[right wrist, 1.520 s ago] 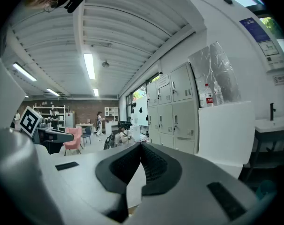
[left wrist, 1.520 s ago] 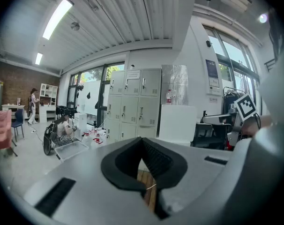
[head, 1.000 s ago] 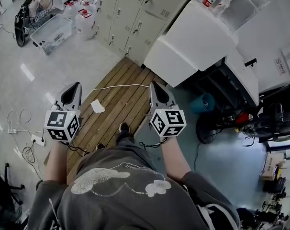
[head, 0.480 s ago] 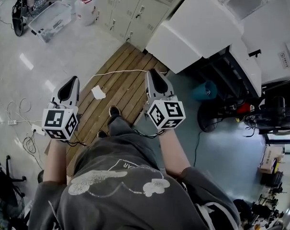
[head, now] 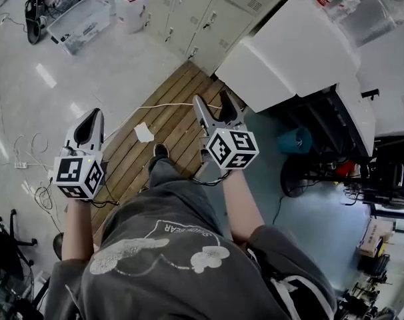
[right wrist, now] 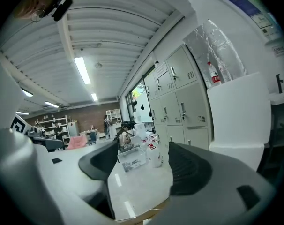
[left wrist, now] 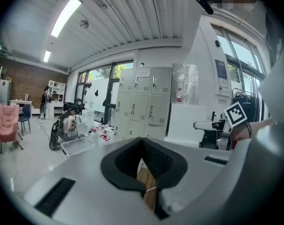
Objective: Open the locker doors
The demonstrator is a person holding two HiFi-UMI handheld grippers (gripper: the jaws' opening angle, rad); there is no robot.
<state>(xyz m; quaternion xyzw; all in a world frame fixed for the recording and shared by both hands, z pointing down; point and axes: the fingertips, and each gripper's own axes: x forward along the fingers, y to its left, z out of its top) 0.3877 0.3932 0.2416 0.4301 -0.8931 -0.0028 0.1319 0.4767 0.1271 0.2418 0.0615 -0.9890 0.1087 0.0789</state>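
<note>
The beige lockers (head: pixel 209 12) stand at the top of the head view with their doors closed; they also show ahead as the lockers (left wrist: pixel 144 102) and at the right as the lockers (right wrist: pixel 179 93). Both grippers hang well short of them. My left gripper (head: pixel 93 116) is over the pale floor at the left, and its jaws meet with nothing between them (left wrist: pixel 142 142). My right gripper (head: pixel 214 103) is over the wooden platform; its jaws have just been opening and stand wide apart, empty (right wrist: pixel 142 165).
A slatted wooden platform (head: pixel 169 122) with a white cable (head: pixel 163 105) and a paper scrap (head: pixel 144 133) lies before the lockers. A big white machine (head: pixel 289 52) stands at the right, with a blue bucket (head: pixel 297 141) below. A clear bin (head: pixel 79 25) and jugs (head: pixel 131 2) sit at the left.
The right gripper's jaws have gone from shut to wide open. Both grippers and the person have moved forward towards the lockers, which now sit nearer in the view.
</note>
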